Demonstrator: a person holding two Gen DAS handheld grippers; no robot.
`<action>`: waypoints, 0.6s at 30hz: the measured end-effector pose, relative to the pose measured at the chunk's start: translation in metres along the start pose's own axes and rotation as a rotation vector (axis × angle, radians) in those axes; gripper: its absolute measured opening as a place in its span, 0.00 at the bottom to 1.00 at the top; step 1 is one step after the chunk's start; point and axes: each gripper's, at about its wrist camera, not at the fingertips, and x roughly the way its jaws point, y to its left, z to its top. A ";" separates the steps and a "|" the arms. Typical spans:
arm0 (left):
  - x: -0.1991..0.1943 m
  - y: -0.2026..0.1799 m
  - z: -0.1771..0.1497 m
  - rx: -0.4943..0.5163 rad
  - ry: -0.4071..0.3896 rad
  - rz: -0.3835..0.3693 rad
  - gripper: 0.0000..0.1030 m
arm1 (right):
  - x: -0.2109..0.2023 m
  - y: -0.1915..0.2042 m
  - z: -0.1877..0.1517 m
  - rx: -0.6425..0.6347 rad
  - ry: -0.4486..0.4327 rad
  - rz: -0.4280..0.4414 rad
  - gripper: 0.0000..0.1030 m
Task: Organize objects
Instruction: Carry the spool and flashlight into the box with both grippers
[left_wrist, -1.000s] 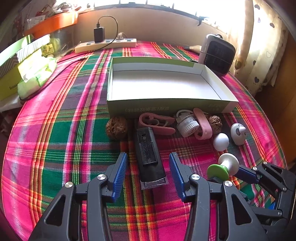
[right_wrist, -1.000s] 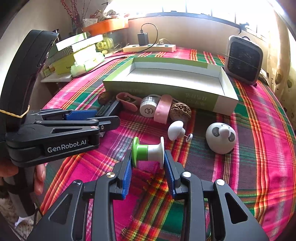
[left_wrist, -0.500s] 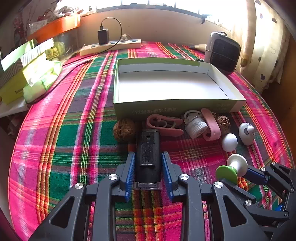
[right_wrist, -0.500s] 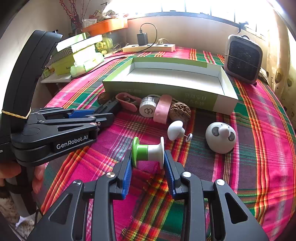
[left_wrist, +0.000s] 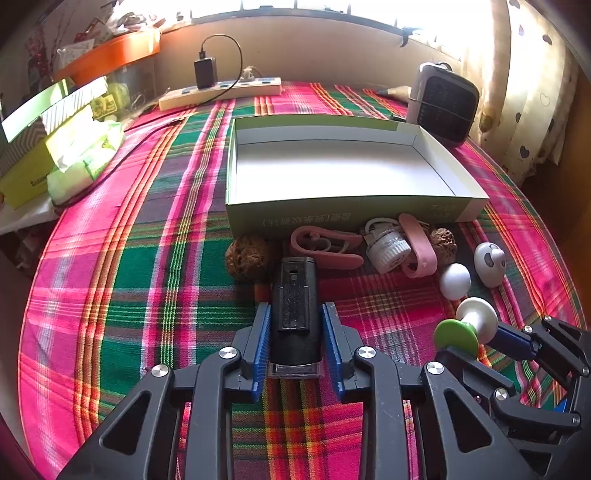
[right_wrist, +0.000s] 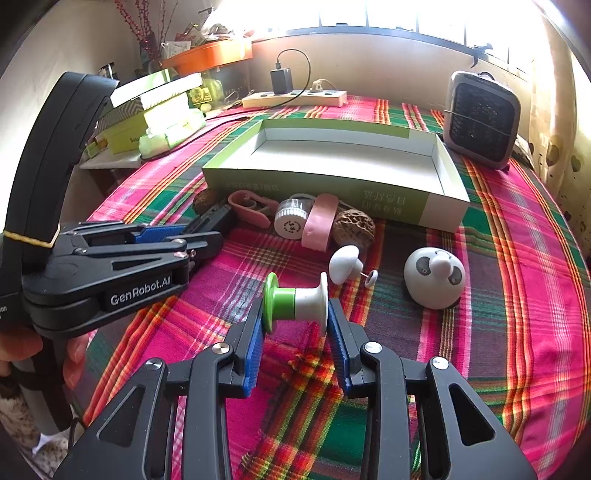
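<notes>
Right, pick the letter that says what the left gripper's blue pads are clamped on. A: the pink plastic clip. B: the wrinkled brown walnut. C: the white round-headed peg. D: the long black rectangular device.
D: in the left wrist view the left gripper has both blue pads pressed against the sides of the long black rectangular device, which lies on the plaid cloth.
</notes>
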 end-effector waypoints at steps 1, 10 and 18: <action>-0.001 -0.001 0.000 0.003 -0.002 0.001 0.24 | 0.000 0.000 0.000 0.001 -0.001 -0.001 0.33; -0.017 -0.005 0.004 0.011 -0.024 -0.018 0.24 | -0.010 -0.001 0.008 -0.001 -0.025 -0.005 0.33; -0.025 -0.008 0.014 0.018 -0.047 -0.034 0.24 | -0.016 -0.006 0.020 0.004 -0.049 -0.030 0.33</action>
